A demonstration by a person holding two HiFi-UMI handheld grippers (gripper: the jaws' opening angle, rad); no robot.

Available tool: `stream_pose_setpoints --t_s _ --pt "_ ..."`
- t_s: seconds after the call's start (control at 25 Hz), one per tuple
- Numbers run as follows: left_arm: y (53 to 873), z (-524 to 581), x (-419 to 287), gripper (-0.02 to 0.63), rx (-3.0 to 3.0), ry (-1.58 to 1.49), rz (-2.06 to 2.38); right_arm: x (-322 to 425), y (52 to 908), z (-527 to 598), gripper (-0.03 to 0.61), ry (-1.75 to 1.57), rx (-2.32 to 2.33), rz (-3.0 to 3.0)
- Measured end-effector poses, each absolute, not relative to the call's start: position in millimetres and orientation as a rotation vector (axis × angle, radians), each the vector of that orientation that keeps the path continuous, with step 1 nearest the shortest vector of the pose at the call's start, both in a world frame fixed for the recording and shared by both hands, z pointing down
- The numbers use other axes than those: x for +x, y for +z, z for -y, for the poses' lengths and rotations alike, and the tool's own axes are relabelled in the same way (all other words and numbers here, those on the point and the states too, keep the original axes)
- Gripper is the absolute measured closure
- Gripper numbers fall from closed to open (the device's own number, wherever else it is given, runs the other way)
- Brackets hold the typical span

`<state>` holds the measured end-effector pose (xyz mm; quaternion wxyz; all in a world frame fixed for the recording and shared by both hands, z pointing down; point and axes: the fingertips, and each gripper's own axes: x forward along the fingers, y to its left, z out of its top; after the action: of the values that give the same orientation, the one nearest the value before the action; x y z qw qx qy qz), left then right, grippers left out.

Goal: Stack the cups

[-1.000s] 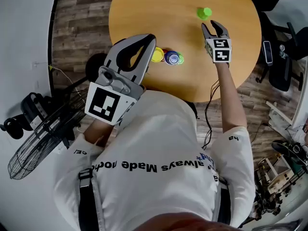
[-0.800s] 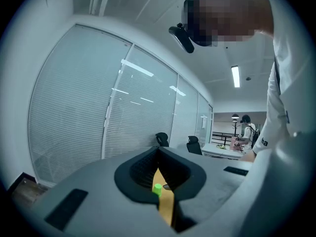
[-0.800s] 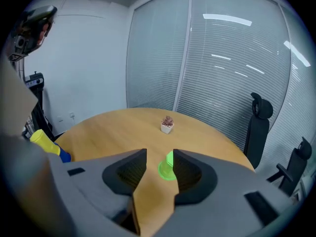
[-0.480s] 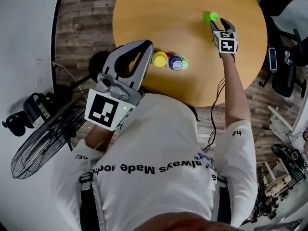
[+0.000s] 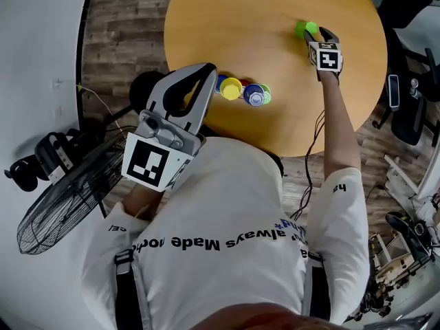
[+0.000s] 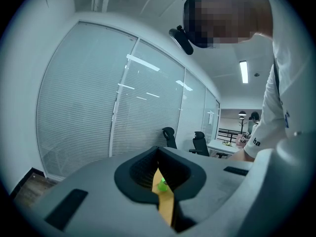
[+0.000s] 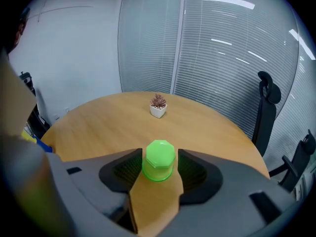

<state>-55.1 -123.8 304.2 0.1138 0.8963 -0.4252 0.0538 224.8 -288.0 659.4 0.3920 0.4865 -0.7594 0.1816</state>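
1. Progress: early, in my judgement. One green cup (image 7: 158,160) stands apart from the others, base up, on the table (image 5: 227,19).
2. Right gripper (image 5: 318,33): jaws have just been opening and stand apart, one on each side of the green cup, pads not pressing.
3. Left gripper (image 5: 206,69): jaws together, empty.
4. Remaining: a yellow cup (image 5: 231,88), a blue cup (image 5: 254,95) and others cluster just beyond the left gripper's tips. Whether they are nested, I cannot tell.
5. Containers: the inverted cup shows no contents. The pot (image 7: 158,106) beyond the right gripper holds a plant.
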Motion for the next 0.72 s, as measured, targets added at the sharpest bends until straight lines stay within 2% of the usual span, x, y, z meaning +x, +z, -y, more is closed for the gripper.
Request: stream_pose_setpoints --t_s 0.72 --pt "306 122 -60 0.591 2.594 0.164 1.305 223 671 299 0.339 0.474 1.197 1.934"
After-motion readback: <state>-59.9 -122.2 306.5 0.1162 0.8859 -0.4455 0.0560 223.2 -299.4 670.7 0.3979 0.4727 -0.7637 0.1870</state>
